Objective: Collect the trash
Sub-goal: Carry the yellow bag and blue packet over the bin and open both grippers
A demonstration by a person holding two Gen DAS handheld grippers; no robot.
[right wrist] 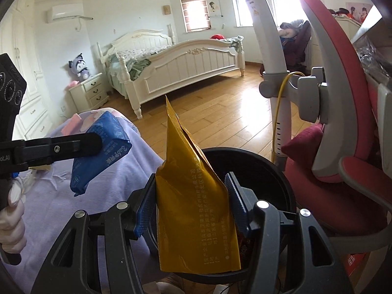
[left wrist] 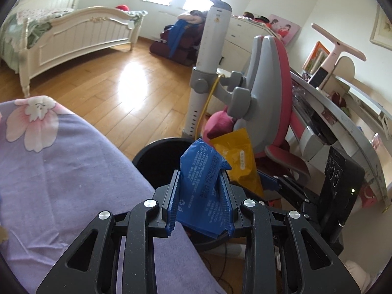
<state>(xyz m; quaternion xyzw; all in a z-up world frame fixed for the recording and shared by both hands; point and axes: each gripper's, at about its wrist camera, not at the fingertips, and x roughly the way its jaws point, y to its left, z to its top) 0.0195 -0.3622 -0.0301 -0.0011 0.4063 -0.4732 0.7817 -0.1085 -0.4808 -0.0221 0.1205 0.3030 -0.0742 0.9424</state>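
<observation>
My left gripper (left wrist: 199, 186) is shut on a crumpled blue wrapper (left wrist: 202, 171), held at the near rim of a round black bin (left wrist: 152, 154) beside the bed. The right wrist view shows the same blue wrapper (right wrist: 100, 152) in the left gripper (right wrist: 98, 144), over the purple sheet to the left. My right gripper (right wrist: 191, 196) is shut on a tall yellow pouch (right wrist: 193, 196), which hangs upright over the near left edge of the black bin (right wrist: 279, 178). In the left wrist view the yellow pouch (left wrist: 240, 159) shows just right of the blue wrapper.
A bed with a purple flowered sheet (left wrist: 61, 171) borders the bin on the left. A pink and grey chair (right wrist: 343, 166) and a white pole (left wrist: 208, 61) stand right behind it, with a desk (left wrist: 343, 112) further right. Wooden floor (right wrist: 220, 103) lies beyond, then a white bed (right wrist: 183, 66).
</observation>
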